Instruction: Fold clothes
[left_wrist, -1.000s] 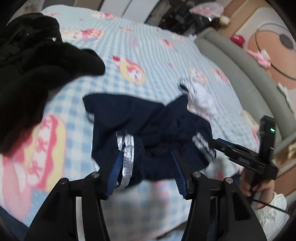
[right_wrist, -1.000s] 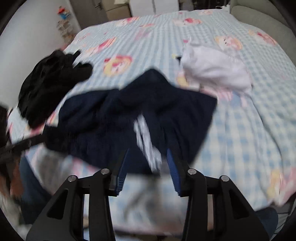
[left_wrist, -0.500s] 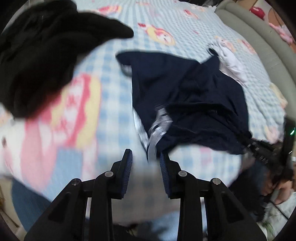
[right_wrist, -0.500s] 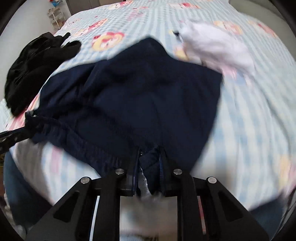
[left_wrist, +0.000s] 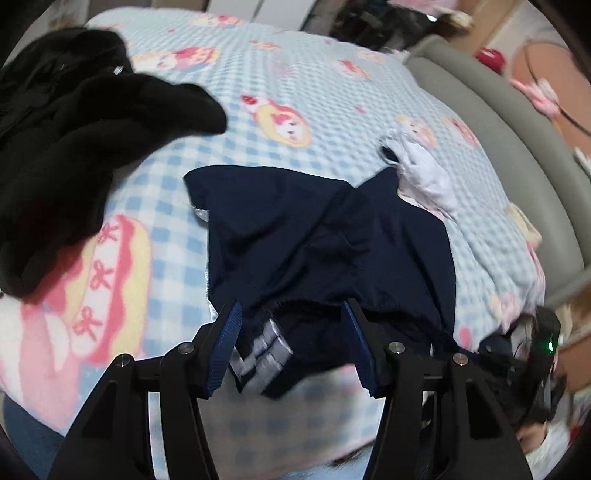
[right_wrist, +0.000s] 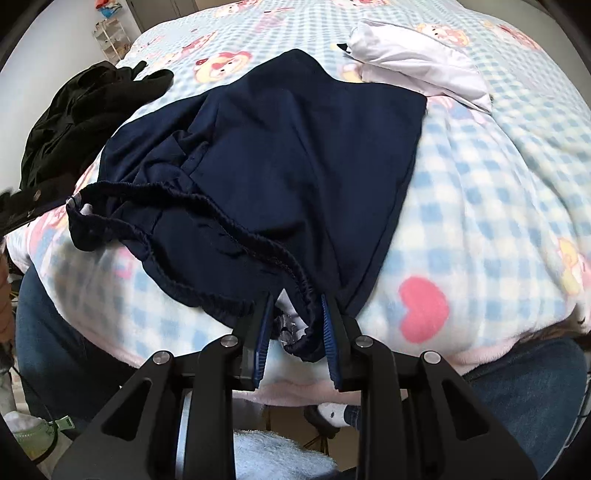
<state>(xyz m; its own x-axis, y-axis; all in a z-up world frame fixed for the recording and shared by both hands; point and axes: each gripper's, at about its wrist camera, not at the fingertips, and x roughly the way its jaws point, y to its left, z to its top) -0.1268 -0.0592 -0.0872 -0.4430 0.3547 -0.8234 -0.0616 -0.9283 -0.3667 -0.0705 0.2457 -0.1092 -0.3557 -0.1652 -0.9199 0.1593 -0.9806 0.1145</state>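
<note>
Navy shorts (right_wrist: 280, 155) lie spread across the bed's (right_wrist: 480, 192) near edge, waistband toward the grippers, legs running away. The right gripper (right_wrist: 295, 332) pinches the waistband's right end; the left gripper (left_wrist: 291, 347) gapes over the striped left end.

The shorts (right_wrist: 280, 147) are seen to be of smooth, thin navy cloth with a faint sheen, gathered into a ribbed elastic waistband at the 6 o'clock edge; grey woven stripes (left_wrist: 266, 347) are shown in the left view. The blanket (right_wrist: 480, 206) is made of soft, fuzzy fleece, matt throughout. A black garment (left_wrist: 74, 140) at 10 o'clock is rendered in plush, matt fabric, and a white garment (right_wrist: 417, 70) at 1 o'clock in smooth cloth. Both the left gripper (left_wrist: 291, 347) and right gripper (right_wrist: 295, 332) are formed of matt black plastic, fitted with ridged blue pads (left_wrist: 225, 343) and bright metal screws.
</note>
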